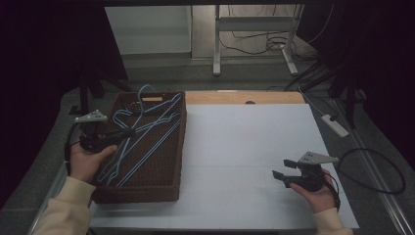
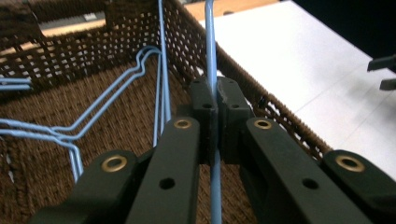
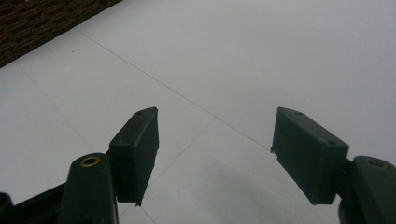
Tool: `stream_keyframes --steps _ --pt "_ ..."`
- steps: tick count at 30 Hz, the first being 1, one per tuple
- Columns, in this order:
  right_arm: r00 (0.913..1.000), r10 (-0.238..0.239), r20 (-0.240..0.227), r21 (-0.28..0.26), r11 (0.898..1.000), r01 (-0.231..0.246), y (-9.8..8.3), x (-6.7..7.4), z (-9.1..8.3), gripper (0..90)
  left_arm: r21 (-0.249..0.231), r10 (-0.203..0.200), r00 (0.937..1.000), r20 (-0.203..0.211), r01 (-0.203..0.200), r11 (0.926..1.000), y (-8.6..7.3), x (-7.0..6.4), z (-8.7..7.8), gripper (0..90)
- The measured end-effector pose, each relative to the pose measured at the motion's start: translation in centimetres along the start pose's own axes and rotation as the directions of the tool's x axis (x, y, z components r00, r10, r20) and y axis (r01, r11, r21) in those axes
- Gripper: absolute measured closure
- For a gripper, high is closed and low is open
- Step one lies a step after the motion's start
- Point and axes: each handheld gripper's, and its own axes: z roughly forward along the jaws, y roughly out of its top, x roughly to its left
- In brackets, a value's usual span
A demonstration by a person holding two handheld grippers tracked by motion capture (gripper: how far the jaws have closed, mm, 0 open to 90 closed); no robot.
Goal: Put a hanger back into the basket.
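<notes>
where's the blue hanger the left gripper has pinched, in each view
High view: the pinched blue hanger lies left of centre, in the wicker basket.
Left gripper view: its wire runs up the middle, clamped in the left gripper.
Right gripper view: not in it; the open right gripper is over the white table.
Shared landmark: the basket.

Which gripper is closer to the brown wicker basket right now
Left. The left gripper is over the basket, clamped on a blue hanger; the right gripper hovers apart over the white table.
</notes>
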Motion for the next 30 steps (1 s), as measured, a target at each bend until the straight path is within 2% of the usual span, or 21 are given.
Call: stream_keyframes --steps 12,17,20,24,26,30 --pt "1.0000 0.000 0.001 0.006 1.000 0.000 0.0 0.0 0.1 32.3 0.090 -0.039 0.9982 0.046 0.035 0.9953 -1.3 0.9 2.0 86.7" --pt "1.0000 0.000 0.001 0.007 1.000 0.000 -0.1 0.0 0.1 32.1 0.134 -0.063 0.9972 0.042 0.057 0.9894 -2.1 1.6 2.8 86.8" --pt "1.0000 0.000 0.002 0.009 1.000 0.000 -0.1 0.0 0.2 32.1 0.139 -0.079 0.9961 0.037 0.074 0.9876 -2.4 1.9 3.1 86.7" --pt "1.0000 0.000 0.002 0.013 1.000 0.000 -0.1 0.0 0.2 32.1 0.148 -0.101 0.9949 0.005 0.099 0.9840 -2.7 2.4 3.3 86.7" --pt "1.0000 0.000 0.003 0.014 1.000 0.000 -0.1 0.0 0.2 32.1 0.159 -0.106 0.9935 -0.040 0.112 0.9809 -2.7 2.6 3.4 86.7" --pt "1.0000 0.000 0.004 0.015 1.000 0.000 -0.1 0.0 0.2 32.0 0.194 -0.115 0.9851 -0.128 0.139 0.9712 -2.7 3.1 3.8 86.6"
